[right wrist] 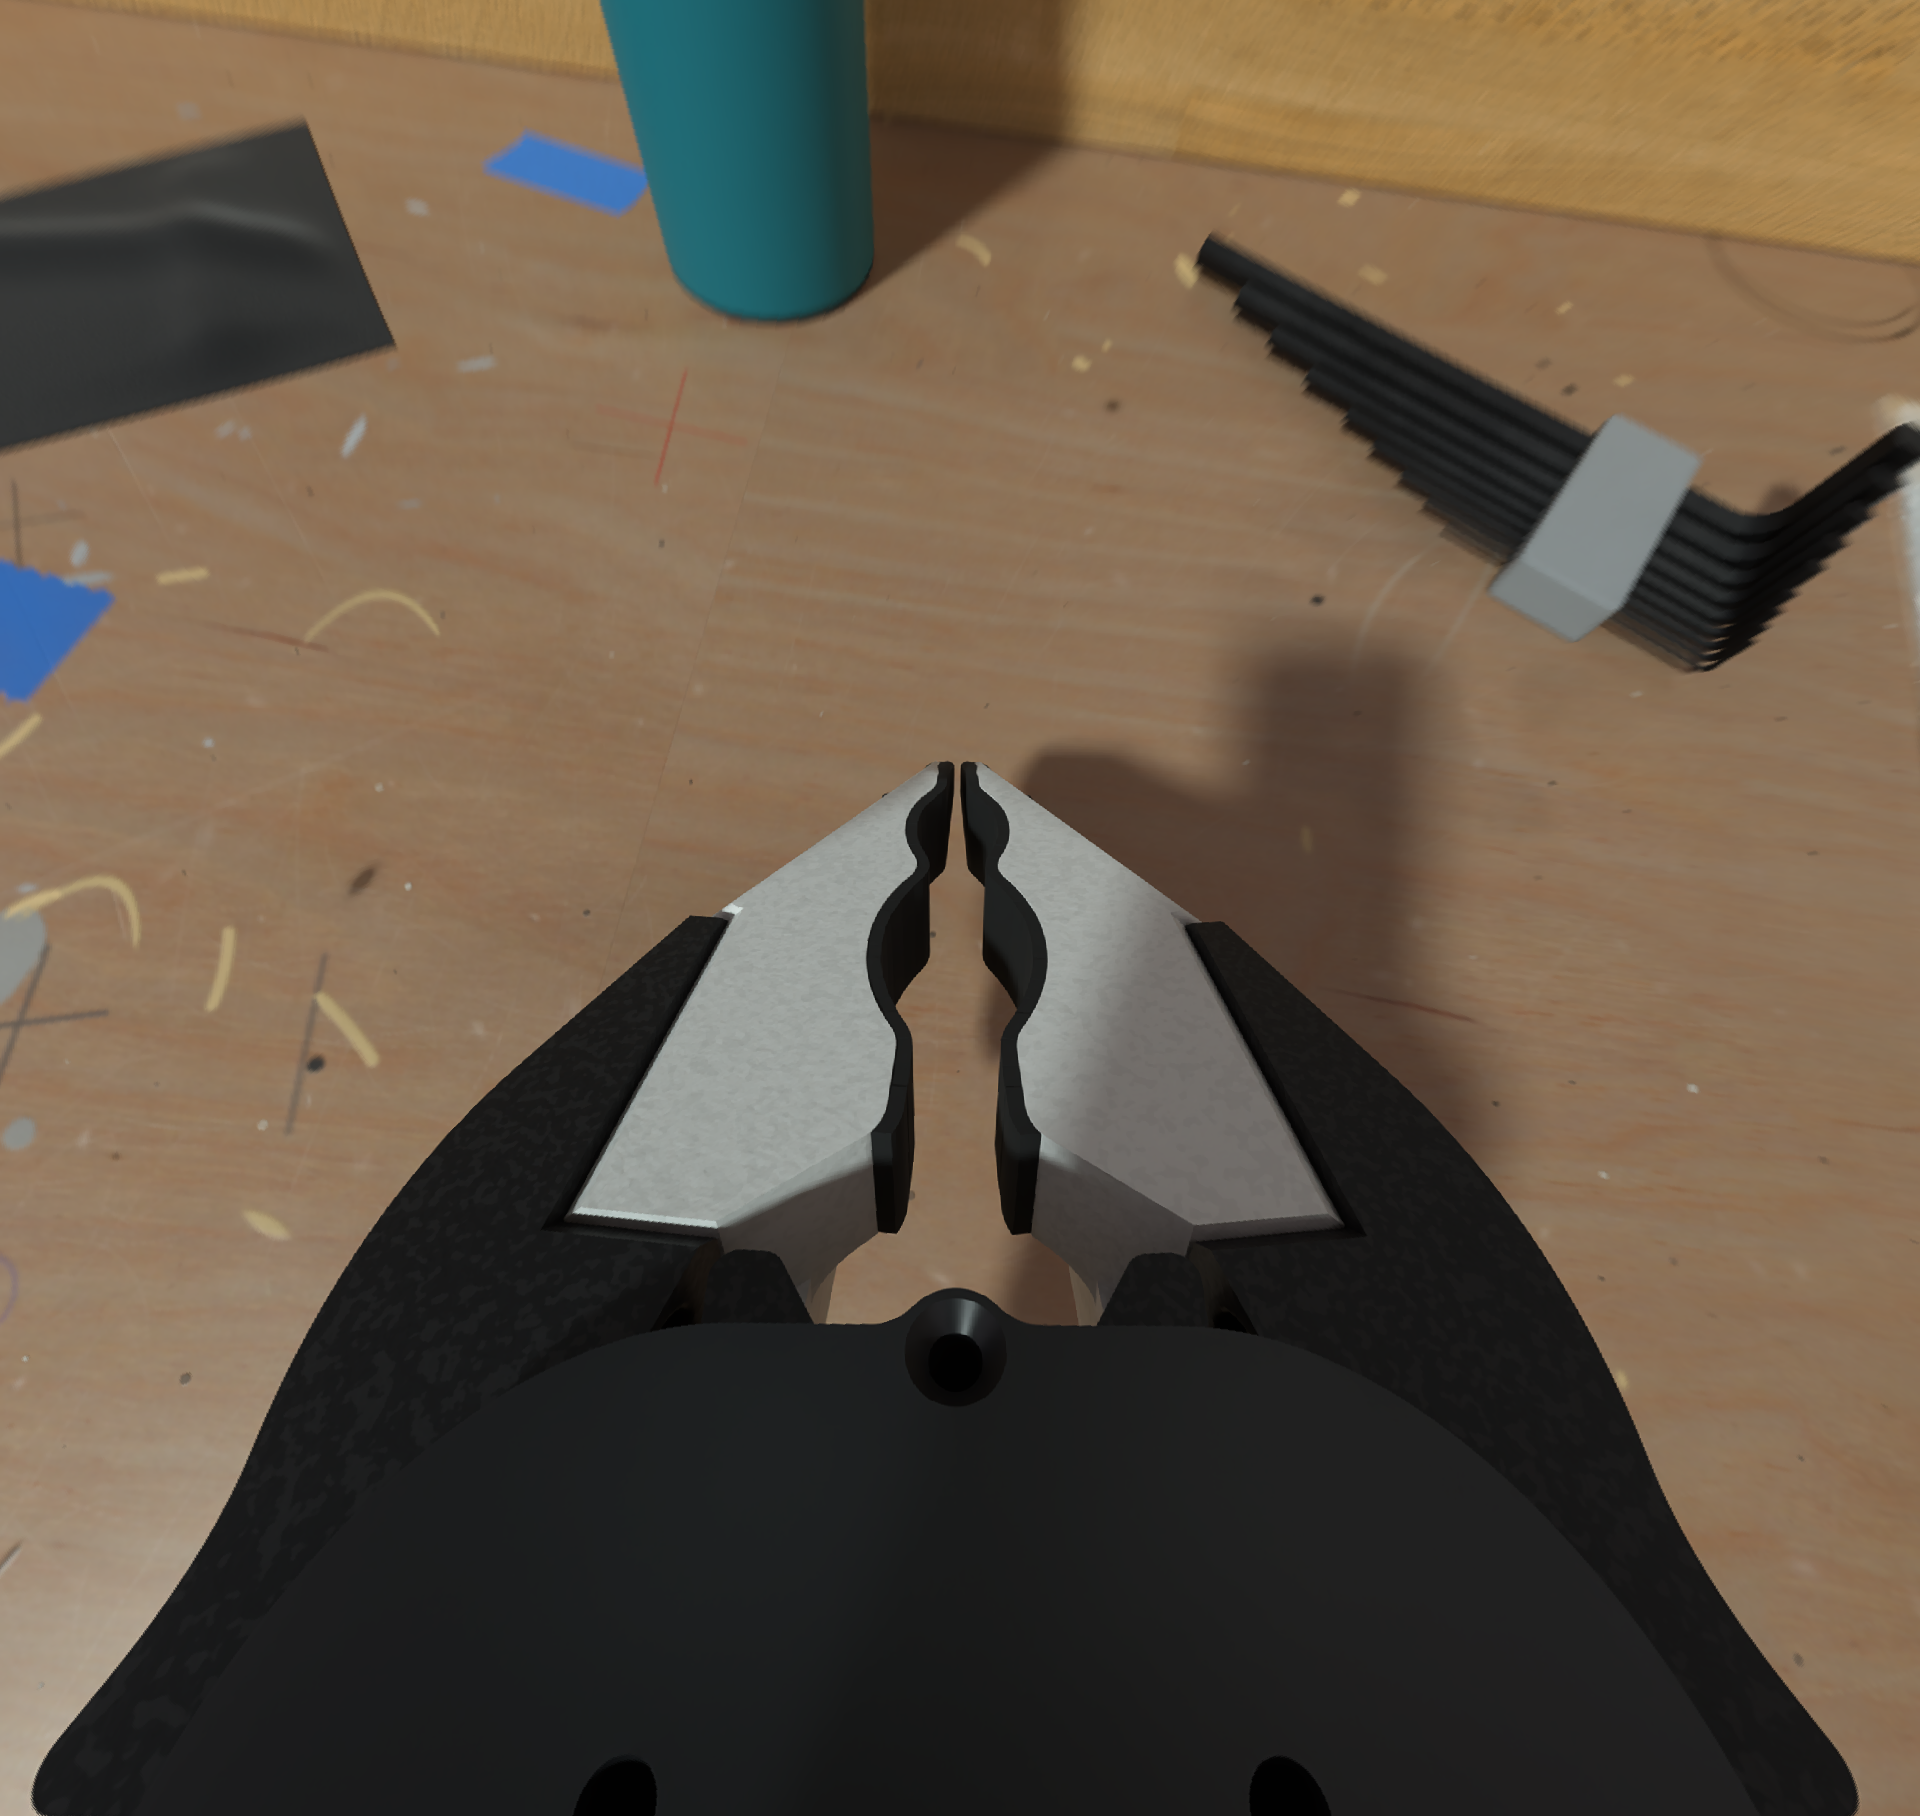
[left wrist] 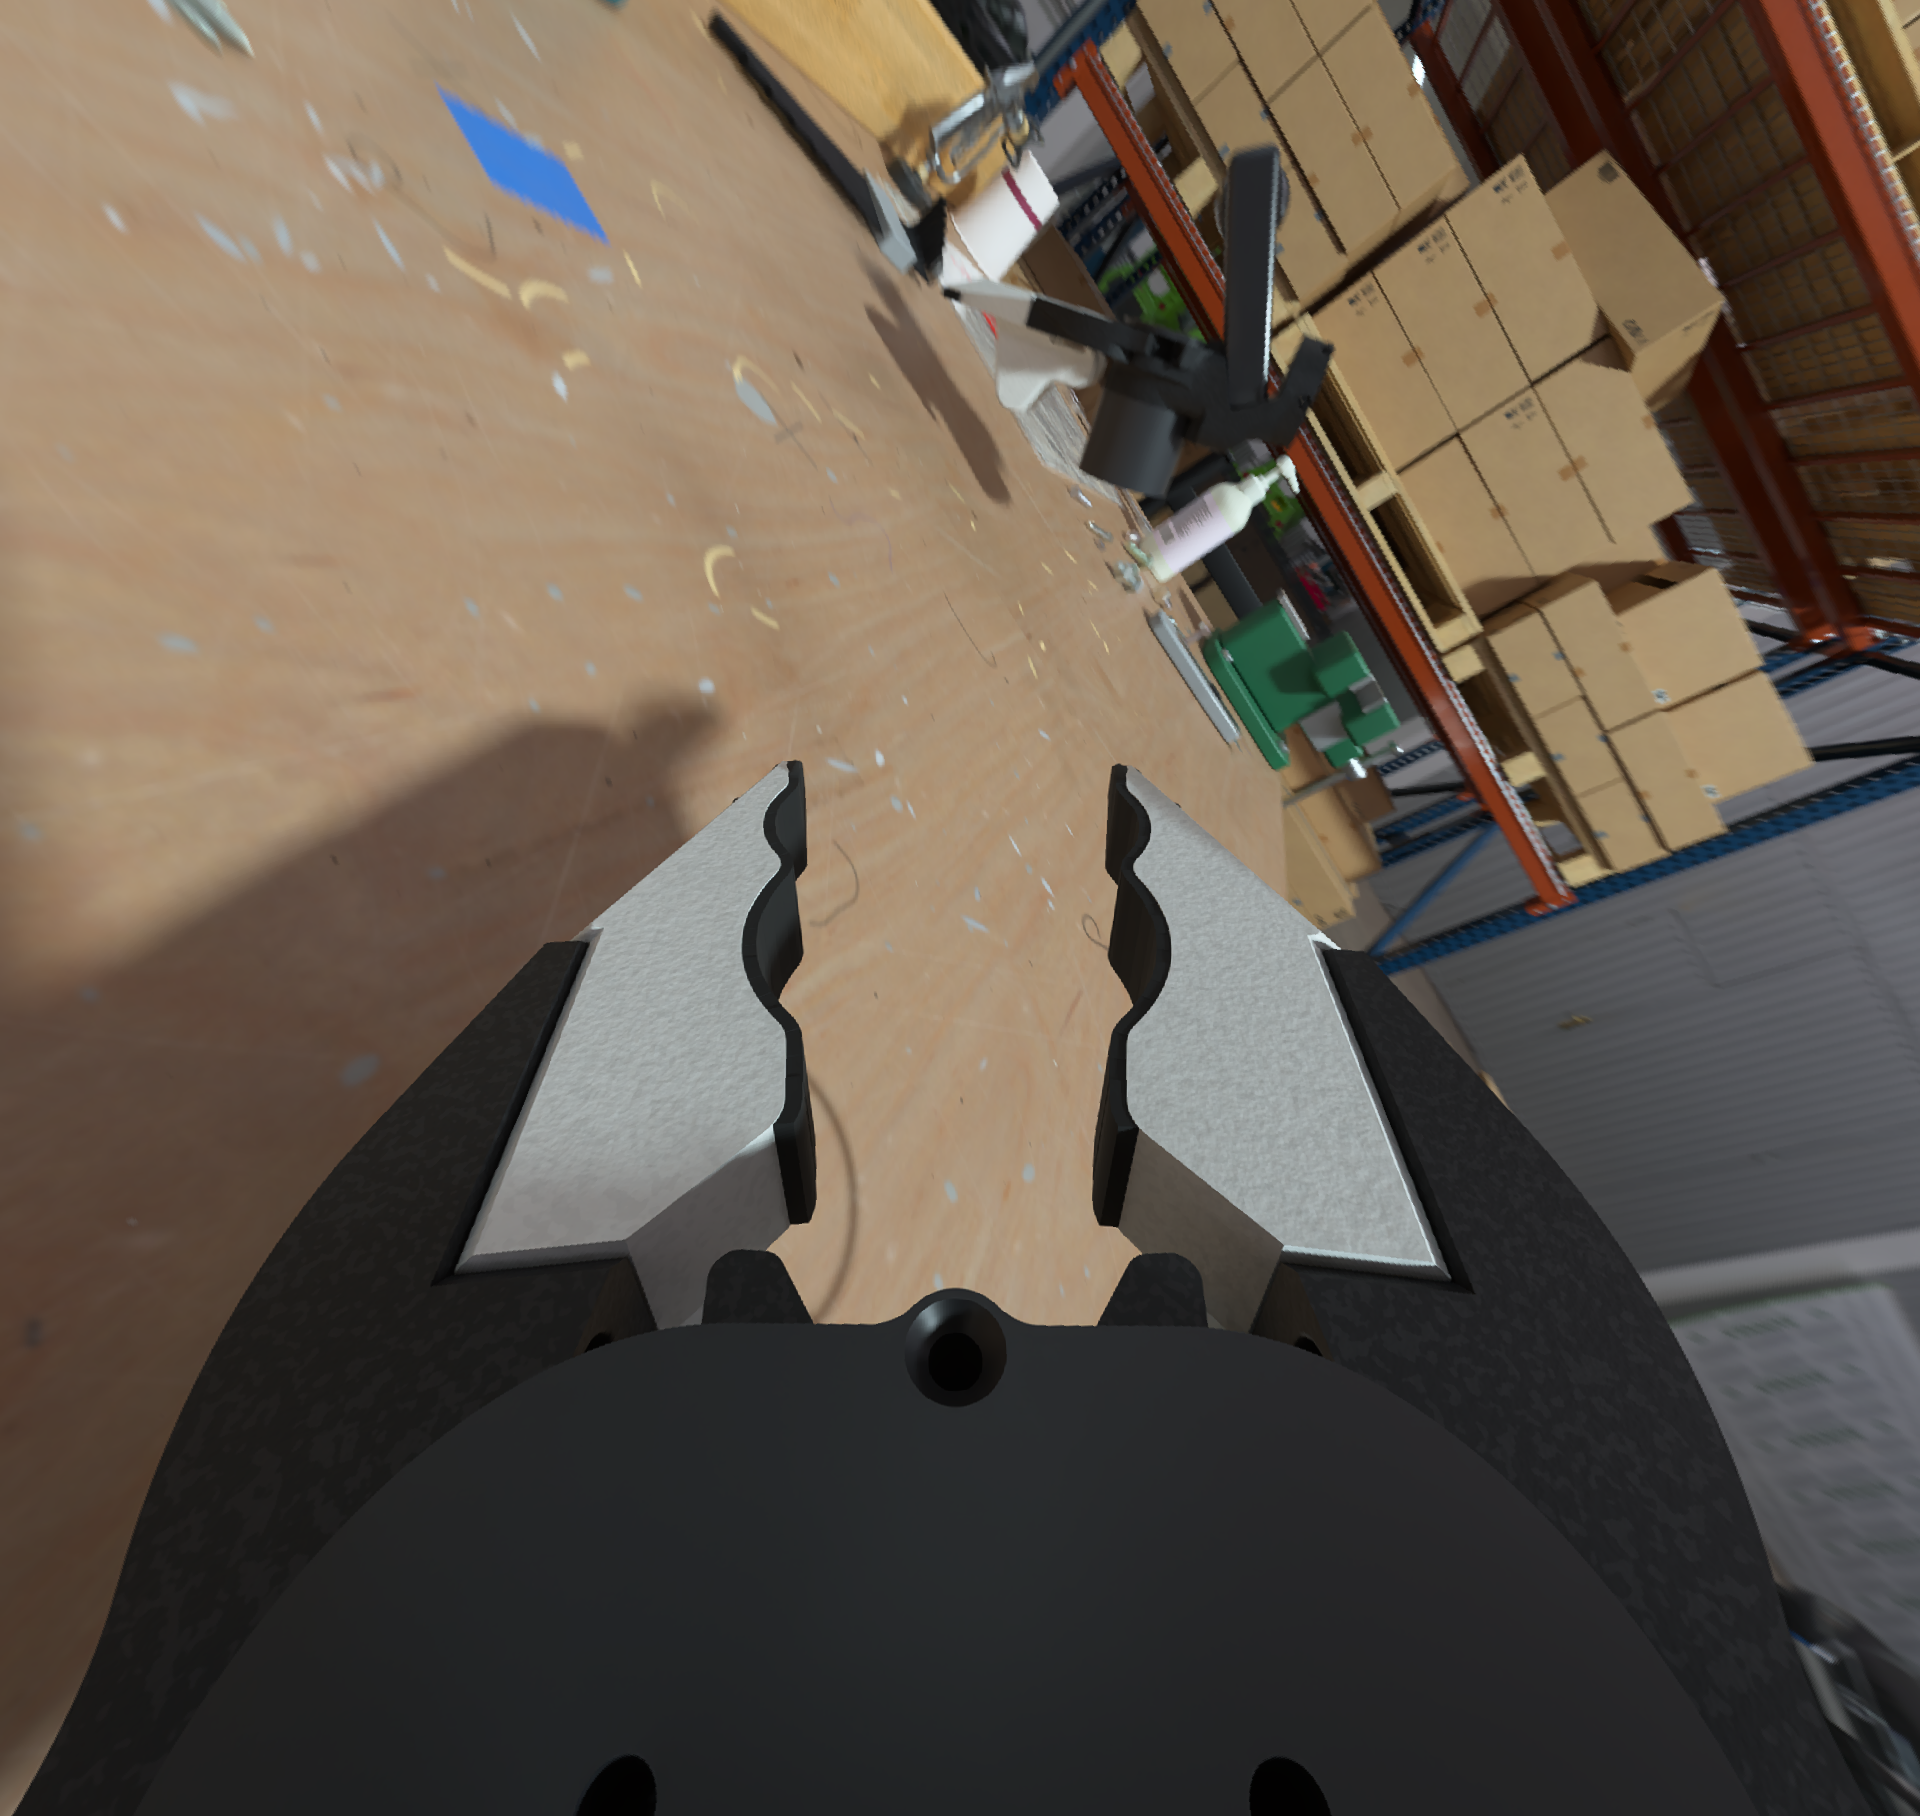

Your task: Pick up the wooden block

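Along the bench's far edge, straight ahead of the right gripper (right wrist: 956, 779), lies the block (right wrist: 1351, 31), its long axis crosswise, beyond a teal cup (right wrist: 748, 104). Right's jaws are pressed together and empty. The left gripper (left wrist: 956, 779), spread and empty, seems farther from the block (left wrist: 821, 10).

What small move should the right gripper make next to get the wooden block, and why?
Probably open the right gripper first: its jaws are shut on nothing, while the pale wooden block lies untouched farther ahead, behind the upright teal cylinder. Opening now readies it for the approach.
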`<state>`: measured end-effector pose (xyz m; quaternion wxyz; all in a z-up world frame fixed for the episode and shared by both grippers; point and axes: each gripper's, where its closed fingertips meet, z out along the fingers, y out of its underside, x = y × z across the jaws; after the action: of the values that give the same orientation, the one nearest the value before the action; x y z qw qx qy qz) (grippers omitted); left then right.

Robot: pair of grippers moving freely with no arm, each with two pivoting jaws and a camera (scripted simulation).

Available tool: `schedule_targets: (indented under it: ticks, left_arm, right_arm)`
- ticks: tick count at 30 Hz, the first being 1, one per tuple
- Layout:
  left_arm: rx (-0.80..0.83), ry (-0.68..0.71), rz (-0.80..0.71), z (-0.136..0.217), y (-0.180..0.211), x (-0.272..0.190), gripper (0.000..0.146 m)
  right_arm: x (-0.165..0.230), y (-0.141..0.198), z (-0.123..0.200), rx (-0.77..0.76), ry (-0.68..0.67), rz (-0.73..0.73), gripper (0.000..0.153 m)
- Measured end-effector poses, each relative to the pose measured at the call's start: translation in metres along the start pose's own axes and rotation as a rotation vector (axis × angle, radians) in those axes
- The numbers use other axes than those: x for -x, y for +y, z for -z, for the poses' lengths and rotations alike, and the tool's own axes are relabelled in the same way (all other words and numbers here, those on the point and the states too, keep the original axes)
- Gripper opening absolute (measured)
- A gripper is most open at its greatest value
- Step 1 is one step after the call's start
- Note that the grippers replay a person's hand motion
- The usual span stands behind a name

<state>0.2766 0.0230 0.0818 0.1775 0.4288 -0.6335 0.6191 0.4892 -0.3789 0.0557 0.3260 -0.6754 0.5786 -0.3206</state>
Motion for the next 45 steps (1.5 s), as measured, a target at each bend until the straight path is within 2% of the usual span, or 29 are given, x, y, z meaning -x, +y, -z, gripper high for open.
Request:
schedule_targets:
  ticks: [2, 4, 6, 8, 10, 14, 17, 20, 22, 25, 29, 32, 34, 36, 37, 39, 42, 45]
  left_arm:
    - [-0.077, -0.030, -0.039, 0.002, -0.017, -0.005, 0.055]
    - [-0.261, -0.019, -0.040, 0.015, -0.050, -0.023, 0.051]
    - [-0.404, -0.007, -0.053, 0.038, -0.084, -0.039, 0.051]
    - [-0.479, -0.066, -0.125, 0.070, -0.113, -0.047, 0.053]
    - [-0.502, -0.240, -0.232, 0.108, -0.137, -0.036, 0.054]
    - [-0.503, -0.779, -0.362, 0.202, -0.165, 0.025, 0.060]
    - [-0.387, -1.131, -0.337, 0.259, -0.160, 0.089, 0.064]
    - [-0.233, -1.345, -0.259, 0.286, -0.149, 0.145, 0.065]
    - [-0.193, -1.353, -0.214, 0.286, -0.149, 0.165, 0.063]
    - [-0.090, -1.353, -0.173, 0.282, -0.149, 0.187, 0.064]
    - [0.126, -1.372, -0.098, 0.276, -0.133, 0.216, 0.069]
    - [0.218, -1.366, -0.066, 0.269, -0.119, 0.233, 0.068]
    - [0.269, -1.352, -0.045, 0.263, -0.110, 0.242, 0.065]
    - [0.293, -1.382, -0.060, 0.263, -0.109, 0.245, 0.056]
    - [0.289, -1.397, -0.075, 0.265, -0.110, 0.245, 0.047]
    - [0.239, -1.396, -0.083, 0.269, -0.118, 0.239, 0.047]
    - [0.061, -1.391, -0.108, 0.280, -0.145, 0.218, 0.047]
    - [-0.135, -1.309, -0.173, 0.284, -0.177, 0.179, 0.047]
  right_arm:
    - [-0.005, -0.010, 0.011, -0.062, 0.017, -0.022, 0.003]
    - [-0.005, -0.023, 0.028, -0.124, 0.016, -0.080, 0.006]
    - [0.002, -0.037, 0.049, -0.197, -0.023, -0.134, 0.009]
    - [0.014, -0.050, 0.071, -0.275, -0.062, -0.143, 0.012]
    - [0.034, -0.060, 0.092, -0.341, -0.099, -0.109, 0.013]
    - [0.091, -0.062, 0.124, -0.417, -0.173, -0.003, 0.012]
    - [0.142, -0.045, 0.135, -0.397, -0.213, 0.105, 0.009]
    - [0.188, -0.033, 0.154, -0.409, -0.205, 0.201, 0.007]
    - [0.208, -0.032, 0.170, -0.456, -0.154, 0.277, 0.004]
    - [0.225, -0.030, 0.186, -0.432, -0.135, 0.339, 0.003]
    - [0.242, -0.024, 0.200, -0.437, -0.278, 0.224, 0.010]
    - [0.257, -0.016, 0.204, -0.439, -0.375, 0.146, 0.014]
    - [0.271, -0.008, 0.204, -0.425, -0.412, 0.150, 0.015]
    - [0.284, -0.002, 0.202, -0.415, -0.429, 0.189, 0.015]
    - [0.291, 0.001, 0.201, -0.413, -0.433, 0.217, 0.015]
    - [0.301, 0.007, 0.200, -0.412, -0.434, 0.275, 0.015]
    - [0.311, 0.015, 0.197, -0.409, -0.436, 0.328, 0.015]
    - [0.318, 0.020, 0.194, -0.408, -0.467, 0.326, 0.015]
